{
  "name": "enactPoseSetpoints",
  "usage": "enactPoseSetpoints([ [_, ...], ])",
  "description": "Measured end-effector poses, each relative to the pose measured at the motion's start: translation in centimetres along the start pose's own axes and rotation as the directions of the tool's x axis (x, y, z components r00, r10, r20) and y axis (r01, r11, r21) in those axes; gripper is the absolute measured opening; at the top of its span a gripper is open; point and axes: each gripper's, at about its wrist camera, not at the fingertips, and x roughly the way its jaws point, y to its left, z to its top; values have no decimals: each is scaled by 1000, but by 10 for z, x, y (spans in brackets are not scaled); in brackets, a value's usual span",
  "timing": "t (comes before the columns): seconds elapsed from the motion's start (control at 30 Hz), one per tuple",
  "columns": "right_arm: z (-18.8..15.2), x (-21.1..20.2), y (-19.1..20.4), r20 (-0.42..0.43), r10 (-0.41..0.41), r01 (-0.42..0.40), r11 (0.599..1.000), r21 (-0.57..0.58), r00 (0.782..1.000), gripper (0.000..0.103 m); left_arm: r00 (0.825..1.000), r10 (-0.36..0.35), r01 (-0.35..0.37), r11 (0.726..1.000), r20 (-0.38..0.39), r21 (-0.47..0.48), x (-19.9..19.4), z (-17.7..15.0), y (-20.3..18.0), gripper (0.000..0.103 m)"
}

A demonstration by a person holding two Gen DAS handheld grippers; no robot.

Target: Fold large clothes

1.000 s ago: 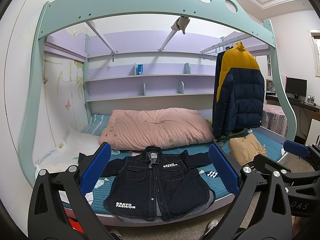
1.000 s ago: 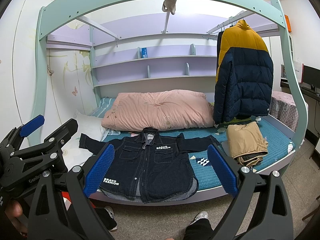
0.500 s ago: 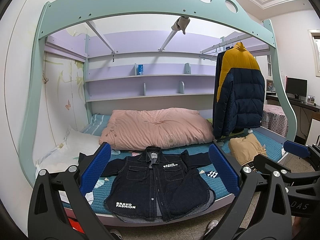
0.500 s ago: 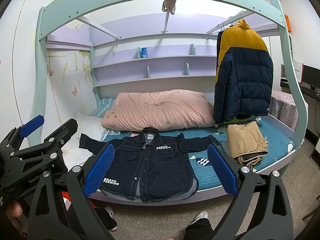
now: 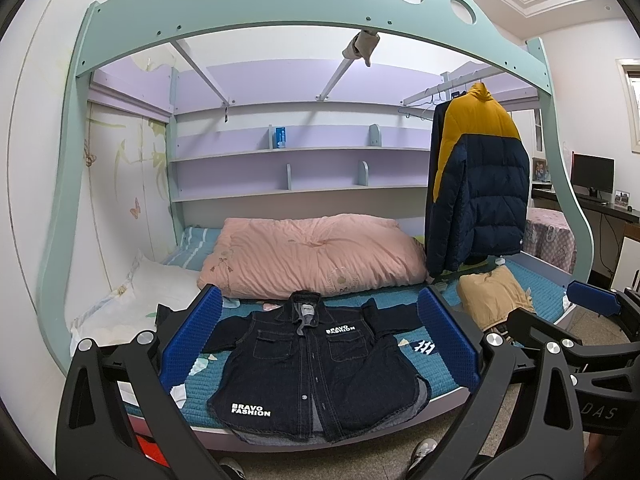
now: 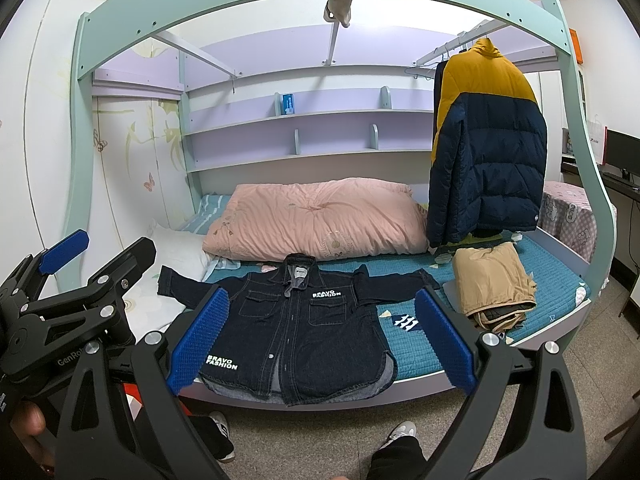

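Shirt (image 5: pixel 316 364) lay flat, face up and buttoned, on the bed (image 5: pixel 448 364), collar toward the pink quilt (image 5: pixel 316 254), hem hanging slightly over the near edge. Sleeves were spread to either side. No fold had been started.

Left gripper (image 5: pixel 320 344) was held off the bed in front of the shirt, jaws wide apart, gripping nothing. Right gripper (image 6: pixel 322 342) was likewise spread wide and empty, just beside the left. Both were well short of the cloth, with the shirt's body framed between each pair of pads.

Judgement: the step in hand was the approach for a first grasp. To do it well, each gripper should probably take one side (a shoulder seam or sleeve, say), pinching the denim only and not the quilted cover beneath. The overhanging hem could drag the shirt toward the floor if pulled forward. Folded tan trousers (image 6: pixel 494 286) sat near the right sleeve and should be kept clear.
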Motion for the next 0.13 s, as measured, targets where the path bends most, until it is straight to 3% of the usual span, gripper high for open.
enactPoseSetpoints([
  [0.13, -1, -1, 2, -2, 1, -1, 1000, 0, 1000, 91, 1000, 1, -1, 1000, -4, 0, 1, -2, 3, 98],
])
